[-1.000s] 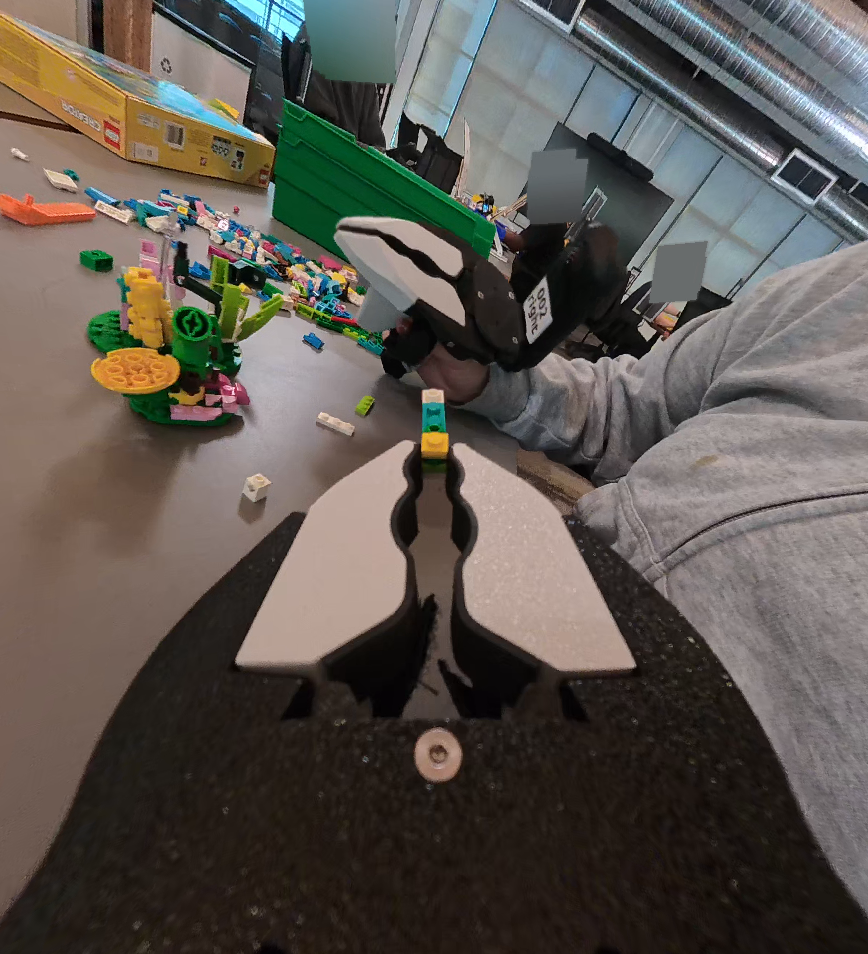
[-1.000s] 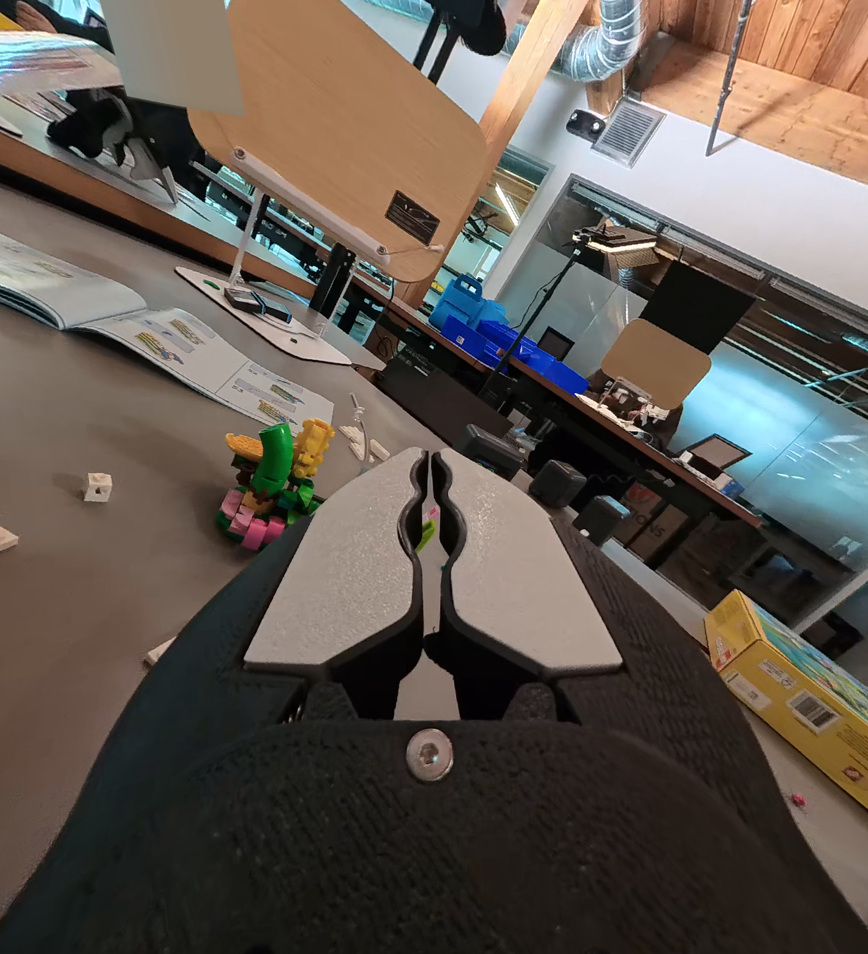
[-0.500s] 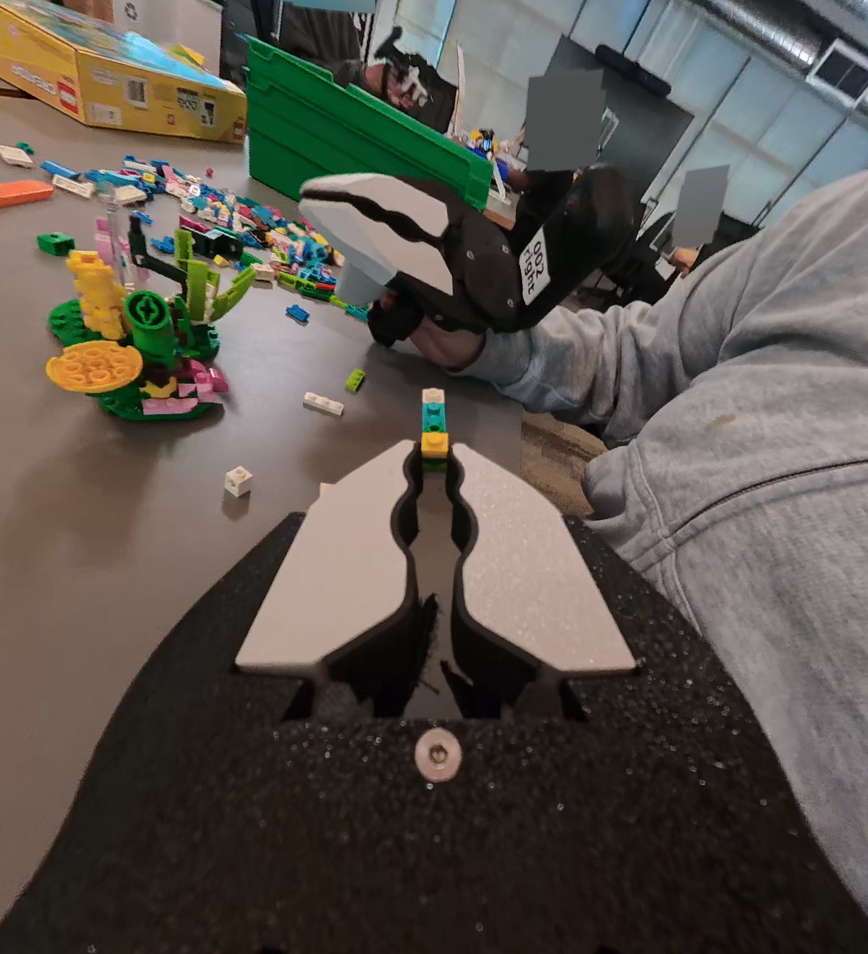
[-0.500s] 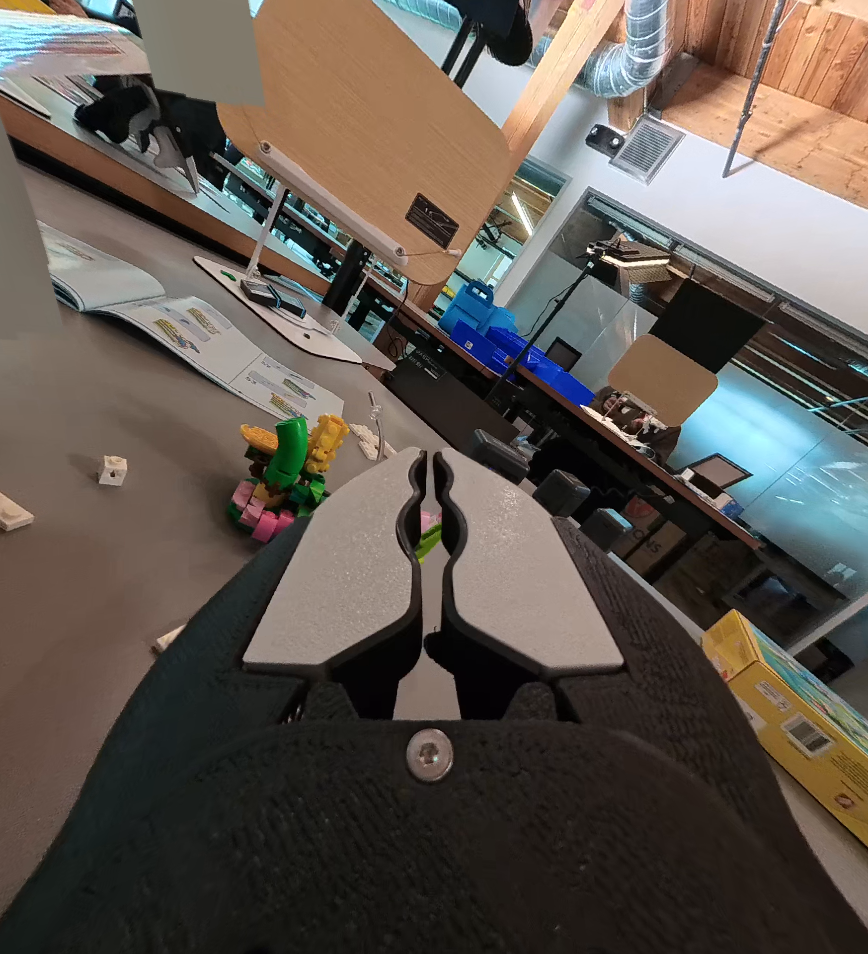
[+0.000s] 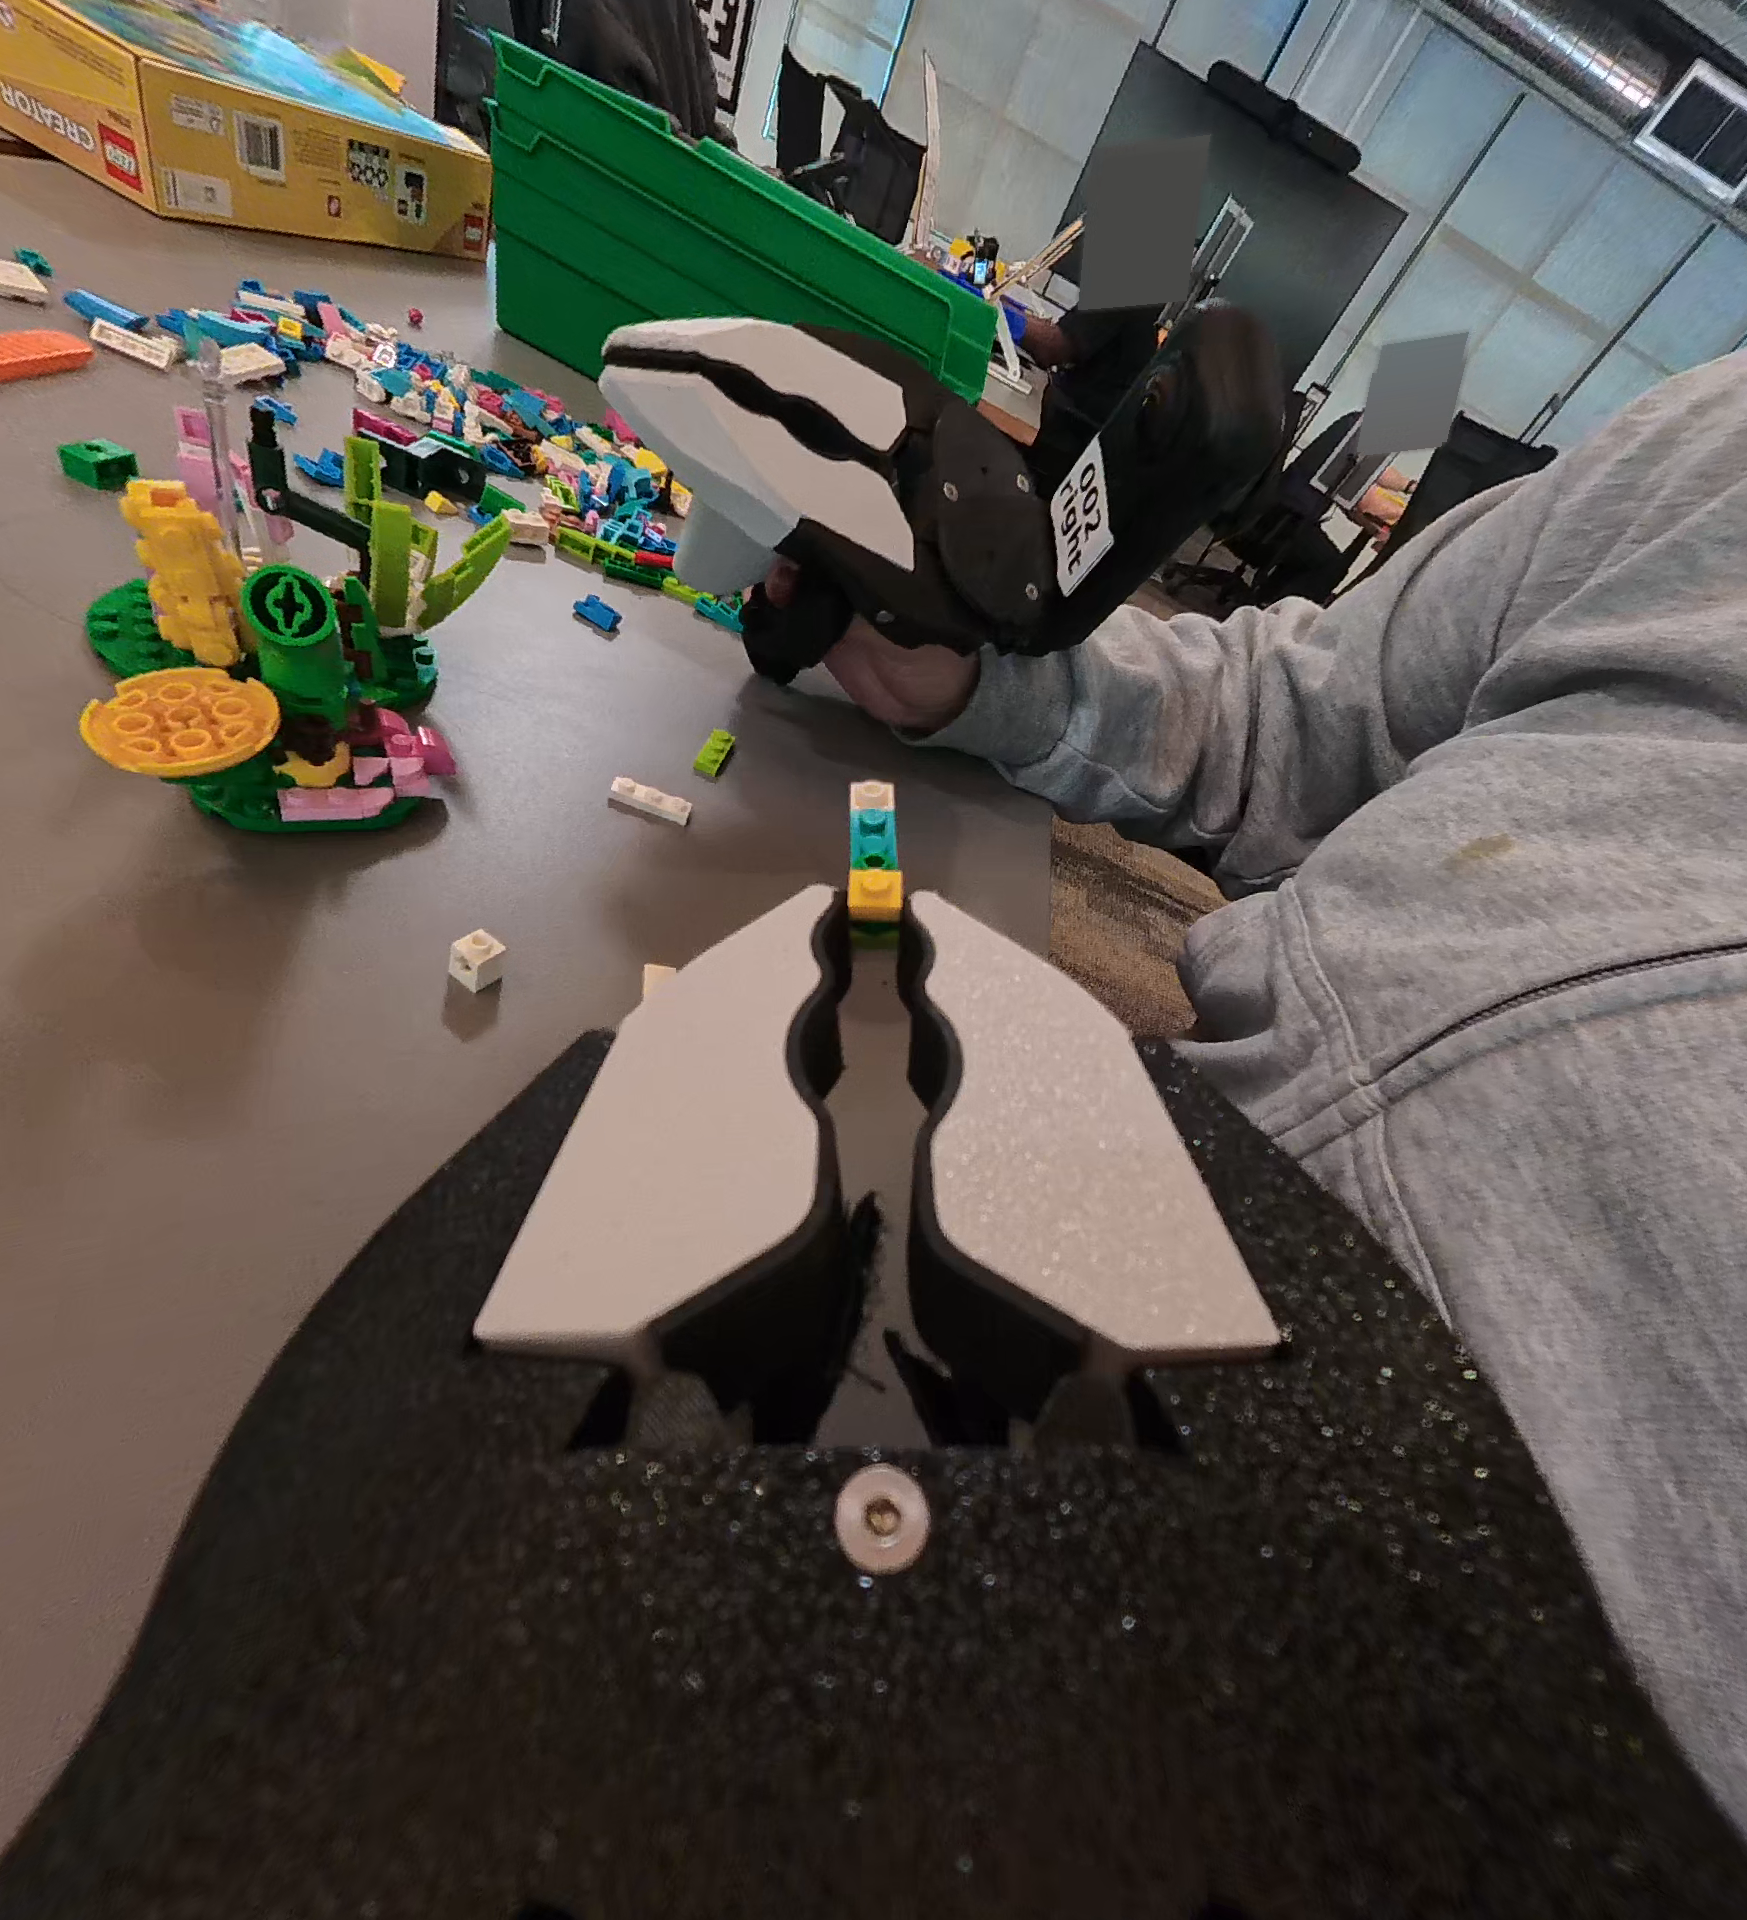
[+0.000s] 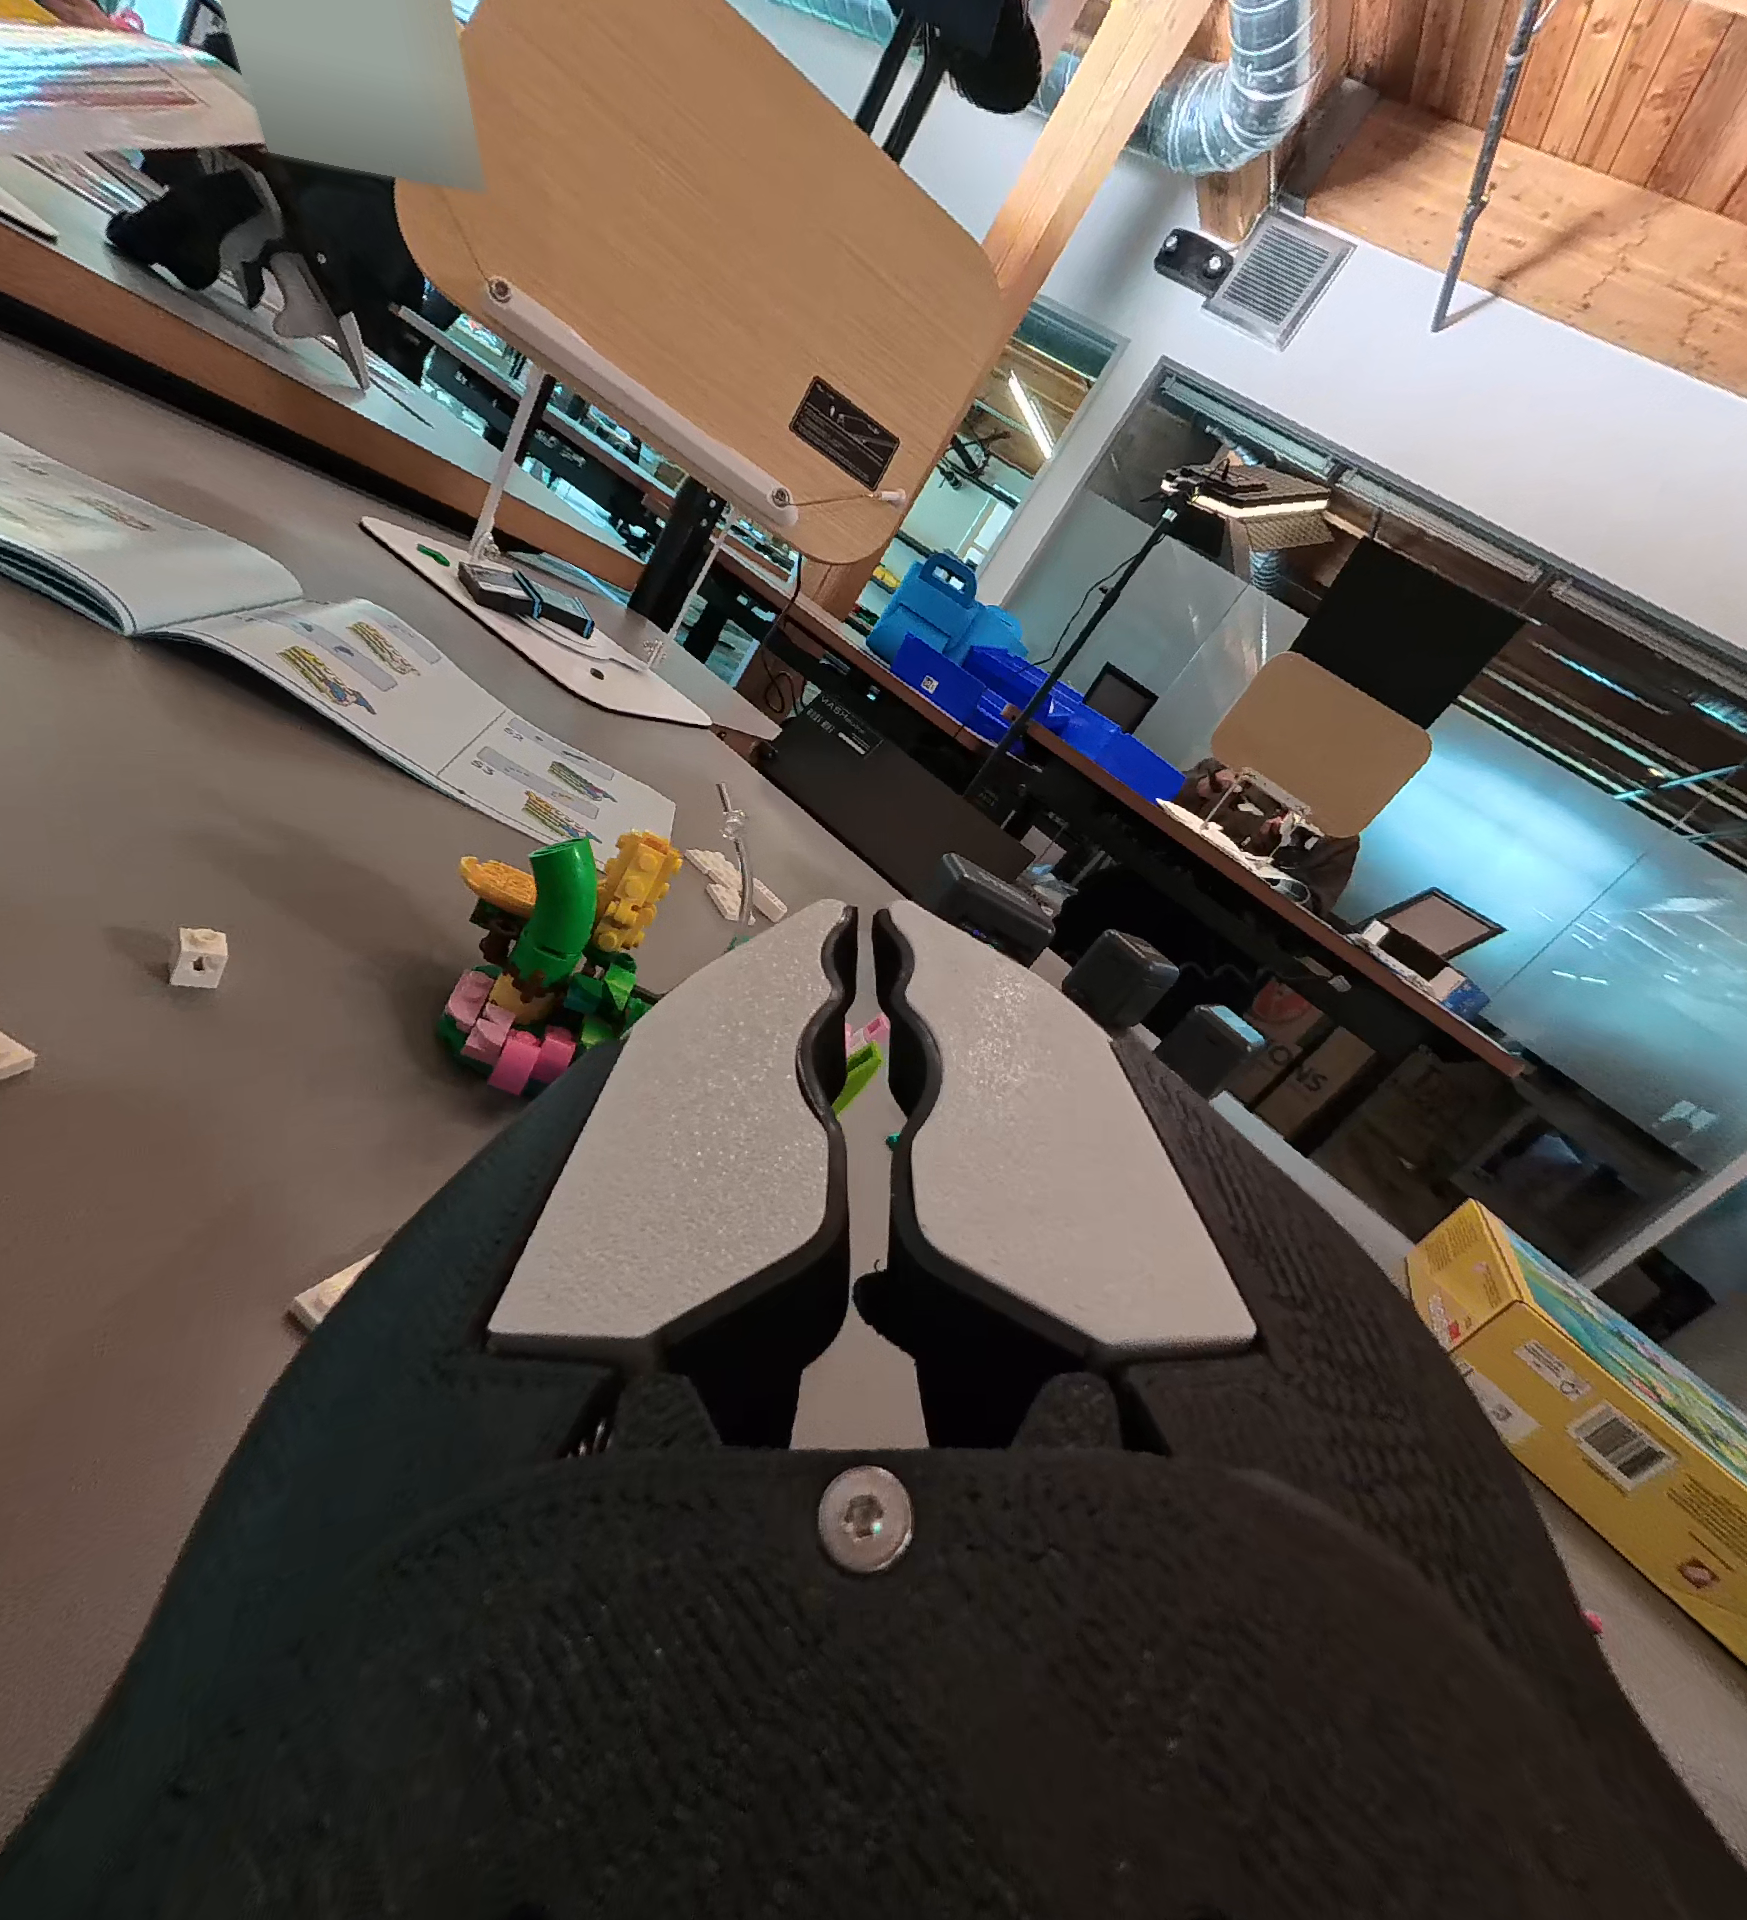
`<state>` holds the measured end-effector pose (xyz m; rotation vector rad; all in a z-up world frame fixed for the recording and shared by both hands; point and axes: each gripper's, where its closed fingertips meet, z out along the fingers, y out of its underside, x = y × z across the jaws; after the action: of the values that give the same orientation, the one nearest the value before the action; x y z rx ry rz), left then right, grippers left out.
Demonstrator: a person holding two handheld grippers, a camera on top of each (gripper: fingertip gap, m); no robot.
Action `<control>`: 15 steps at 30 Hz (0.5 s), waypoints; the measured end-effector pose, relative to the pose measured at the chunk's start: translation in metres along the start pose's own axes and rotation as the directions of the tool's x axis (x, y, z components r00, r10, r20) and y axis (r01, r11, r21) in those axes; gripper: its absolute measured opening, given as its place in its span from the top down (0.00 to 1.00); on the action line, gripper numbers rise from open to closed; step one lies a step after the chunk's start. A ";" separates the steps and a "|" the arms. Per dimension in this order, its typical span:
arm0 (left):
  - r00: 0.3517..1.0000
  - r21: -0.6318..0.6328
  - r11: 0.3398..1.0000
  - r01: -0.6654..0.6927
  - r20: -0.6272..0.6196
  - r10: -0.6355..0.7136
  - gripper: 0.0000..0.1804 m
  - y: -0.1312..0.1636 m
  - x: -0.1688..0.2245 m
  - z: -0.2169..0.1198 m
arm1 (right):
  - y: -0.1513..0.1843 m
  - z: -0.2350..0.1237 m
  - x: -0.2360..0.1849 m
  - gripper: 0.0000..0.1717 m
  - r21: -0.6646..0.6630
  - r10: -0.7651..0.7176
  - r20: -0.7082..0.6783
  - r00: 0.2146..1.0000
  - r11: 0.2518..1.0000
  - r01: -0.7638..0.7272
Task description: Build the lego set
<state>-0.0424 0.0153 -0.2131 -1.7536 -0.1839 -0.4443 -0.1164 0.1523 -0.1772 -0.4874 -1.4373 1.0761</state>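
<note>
My left gripper (image 5: 874, 914) is shut on a small brick stack (image 5: 871, 852) of yellow, teal and white pieces. The stack sticks out ahead of the fingertips, above the grey table (image 5: 173, 1091). My right gripper (image 6: 864, 914) is shut and held in the air. It also shows in the left wrist view (image 5: 640, 379), above the loose brick pile (image 5: 495, 436). A green, yellow and pink flower model (image 5: 266, 644) stands on the table to the left. In the right wrist view the model (image 6: 557, 956) sits just left of my fingers, and its lime and pink parts show through the slot between them.
A green bin (image 5: 703, 239) and a yellow box (image 5: 225, 125) stand at the back. A white cube brick (image 5: 476, 956), a white plate (image 5: 649, 800) and a lime piece (image 5: 713, 752) lie nearby. An open booklet (image 6: 225, 613) lies beyond the model. A grey sleeve (image 5: 1471, 935) fills the right. Left tips to right tips: about 15 cm. Between my right fingertips and the white plate (image 5: 649, 800) there is roughly 11 cm.
Both views have drifted a little. The left gripper keeps its hold on the brick stack, which has not shifted in it. The right gripper stays shut above the brick pile.
</note>
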 end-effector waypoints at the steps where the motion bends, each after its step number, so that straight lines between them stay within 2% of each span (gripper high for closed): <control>1: 1.000 0.000 1.000 0.000 0.001 0.000 0.96 0.000 0.000 0.000 | 0.000 0.000 0.000 0.99 -0.001 0.004 -0.001 1.000 1.000 -0.004; 15: 0.999 0.000 1.000 0.025 0.043 -0.025 0.96 0.000 -0.007 0.000 | 0.000 0.000 0.000 0.99 -0.003 -0.001 0.001 1.000 1.000 0.001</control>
<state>-0.0490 0.0163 -0.2160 -1.7634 -0.2364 -0.4248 -0.1161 0.1523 -0.1779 -0.4885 -1.4399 1.0737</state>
